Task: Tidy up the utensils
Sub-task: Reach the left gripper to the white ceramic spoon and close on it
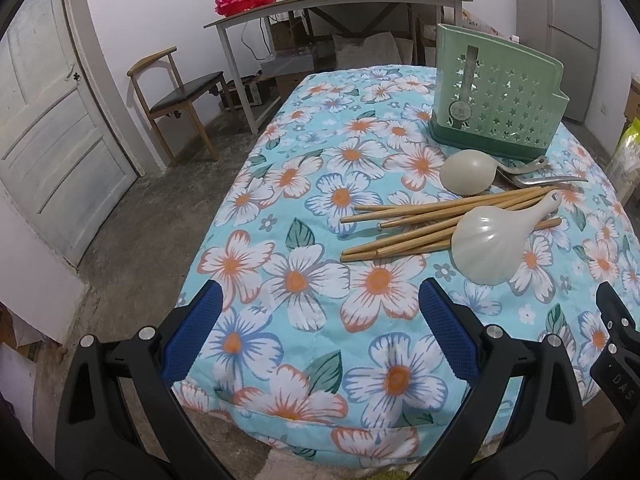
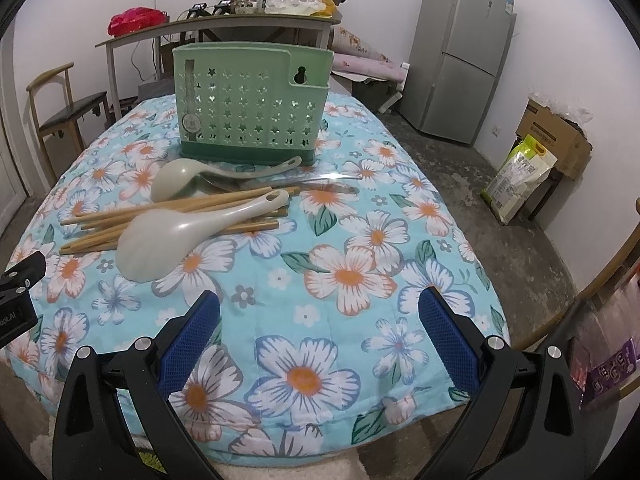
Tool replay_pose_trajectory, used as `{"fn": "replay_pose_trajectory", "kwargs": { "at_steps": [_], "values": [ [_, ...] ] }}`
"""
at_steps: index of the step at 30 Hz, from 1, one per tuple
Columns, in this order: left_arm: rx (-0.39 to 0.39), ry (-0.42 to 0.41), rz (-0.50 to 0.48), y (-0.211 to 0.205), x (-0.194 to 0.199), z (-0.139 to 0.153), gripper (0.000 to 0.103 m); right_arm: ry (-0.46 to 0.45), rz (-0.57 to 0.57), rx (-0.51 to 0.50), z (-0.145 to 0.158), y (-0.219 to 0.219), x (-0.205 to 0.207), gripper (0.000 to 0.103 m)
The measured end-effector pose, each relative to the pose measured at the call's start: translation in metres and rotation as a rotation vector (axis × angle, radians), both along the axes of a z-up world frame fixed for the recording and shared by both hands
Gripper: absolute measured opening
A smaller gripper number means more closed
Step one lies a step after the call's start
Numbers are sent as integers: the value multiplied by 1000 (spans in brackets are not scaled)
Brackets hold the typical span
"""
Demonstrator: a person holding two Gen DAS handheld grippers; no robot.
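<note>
A green perforated utensil holder (image 1: 496,114) (image 2: 252,102) stands upright on the flowered tablecloth (image 1: 320,280) (image 2: 340,240). In front of it lies a pile: several wooden chopsticks (image 1: 420,220) (image 2: 140,220), a pale rice spoon (image 1: 496,236) (image 2: 180,232) on top of them, a second pale spoon (image 1: 470,172) (image 2: 180,178) nearer the holder, and a metal spoon (image 1: 536,178) (image 2: 240,184) partly hidden under it. My left gripper (image 1: 320,332) hangs open over the cloth, left of and nearer than the pile. My right gripper (image 2: 320,336) is open too, nearer than and right of the pile. Neither holds anything.
A wooden chair (image 1: 176,96) (image 2: 60,108) and a cluttered desk (image 1: 340,4) (image 2: 220,24) stand beyond the table. A door (image 1: 52,120) is on the left. A grey fridge (image 2: 456,52), a cardboard box (image 2: 556,136) and a bag (image 2: 520,176) sit on the right.
</note>
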State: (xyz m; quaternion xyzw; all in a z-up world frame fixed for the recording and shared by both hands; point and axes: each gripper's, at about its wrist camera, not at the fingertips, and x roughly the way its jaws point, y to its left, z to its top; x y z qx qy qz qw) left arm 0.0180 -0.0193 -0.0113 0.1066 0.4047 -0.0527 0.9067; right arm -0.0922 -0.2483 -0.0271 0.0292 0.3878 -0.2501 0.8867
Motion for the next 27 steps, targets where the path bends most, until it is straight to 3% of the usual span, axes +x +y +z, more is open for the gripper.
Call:
{"fn": "replay_pose_trajectory", "kwargs": {
  "at_steps": [9, 13, 18, 22, 27],
  "values": [
    [-7, 34, -46, -15, 18, -15, 95, 24, 23, 30, -20, -13, 11, 97],
    [-108, 59, -161, -23, 23, -19, 95, 40, 54, 20, -33, -16, 17, 97],
    [-290, 62, -299, -31, 21, -18, 95, 47, 98, 5, -45, -17, 23, 97],
    [-364, 73, -368, -40, 22, -20, 95, 29, 118, 18, -47, -18, 24, 97],
    [-378, 116, -433, -48, 25, -25, 94, 3, 129, 116, -51, -31, 22, 97]
  ]
}}
